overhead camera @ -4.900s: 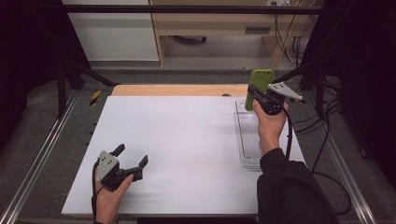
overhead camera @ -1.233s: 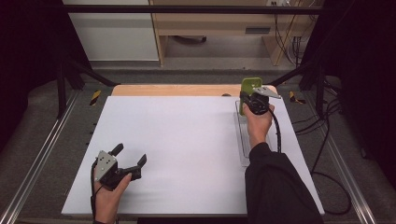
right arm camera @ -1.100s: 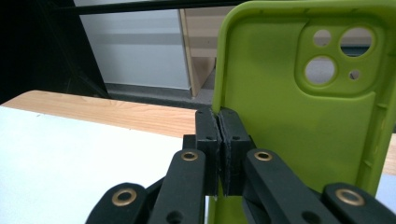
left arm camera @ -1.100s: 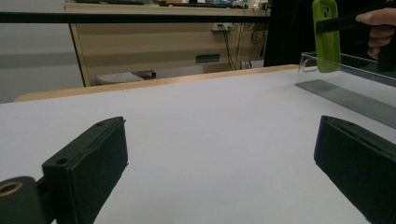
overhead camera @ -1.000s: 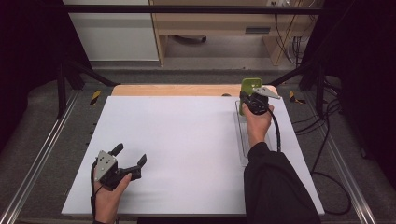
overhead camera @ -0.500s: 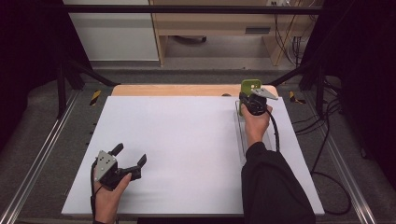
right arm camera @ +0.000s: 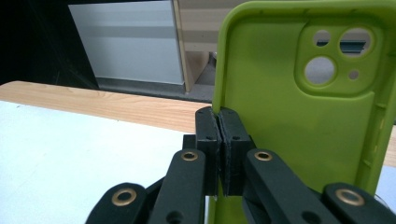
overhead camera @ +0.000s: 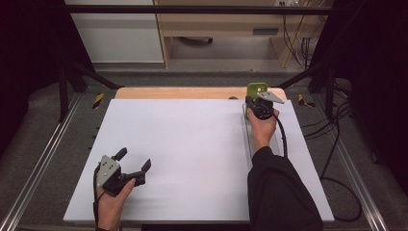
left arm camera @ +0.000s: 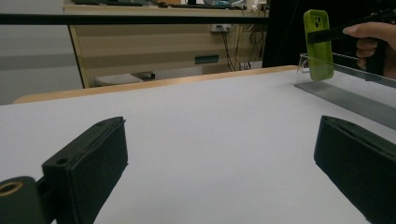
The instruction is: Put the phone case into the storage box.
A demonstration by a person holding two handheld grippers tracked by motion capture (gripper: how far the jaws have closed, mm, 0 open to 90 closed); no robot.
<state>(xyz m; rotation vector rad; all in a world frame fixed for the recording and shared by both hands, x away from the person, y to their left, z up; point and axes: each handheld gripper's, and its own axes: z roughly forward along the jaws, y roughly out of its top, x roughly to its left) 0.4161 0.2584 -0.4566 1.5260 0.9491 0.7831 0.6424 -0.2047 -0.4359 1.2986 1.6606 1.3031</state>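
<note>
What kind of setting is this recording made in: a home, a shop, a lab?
Most likely a lab or workshop test bench. A plain white table sits inside a dark metal frame, loose cables trail over the floor at the right, and a person works with a handheld gripper in each hand, the right gripper clamped on a green phone case.

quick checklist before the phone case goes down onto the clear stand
1. Grip on the case: the right tool is shut on the edge of the green phone case. ok
2. Case upright: it stands upright in the left gripper view. ok
3. Case over the stand: it hangs at the far end of the clear stand. Whether it already touches the stand: cannot tell
4. Stand free of clutter: nothing else lies on its visible part. ok
5. Other hand out of the way: the left tool is open at the near left of the white table, far from the stand. ok
</note>
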